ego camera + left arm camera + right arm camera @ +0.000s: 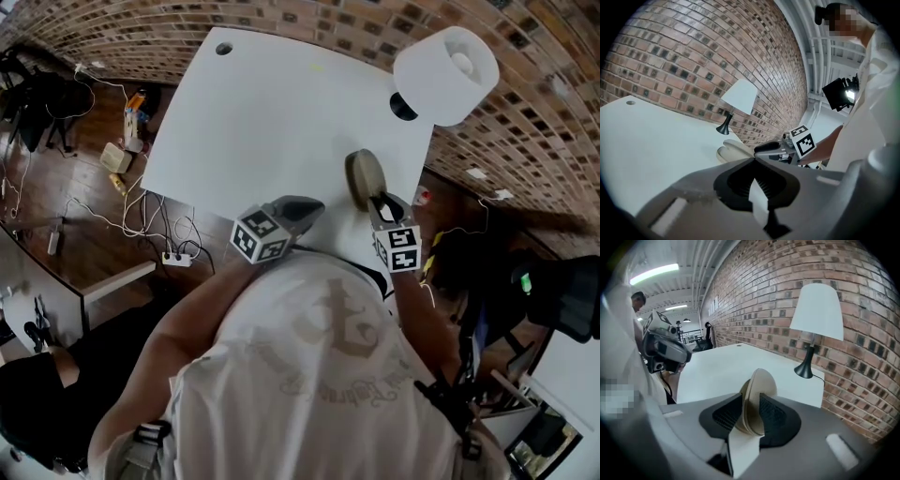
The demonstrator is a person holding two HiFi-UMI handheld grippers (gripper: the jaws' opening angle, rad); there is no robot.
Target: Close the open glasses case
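A brick wall (525,103) runs behind and to the right of the white desk (253,103), and a lamp (445,75) with a white shade stands at the desk's far right corner. Your right tool (382,208) is clamped on the tan glasses case (365,178), one ribbed pad on each face, and the two shells lie close together. The case stands up on its edge by the desk's near right corner, just inside the right edge. Your left tool (305,208) sits at the near edge, apart from the case, tips pressed together with nothing between them. A round cable hole (223,48) marks the far left corner.
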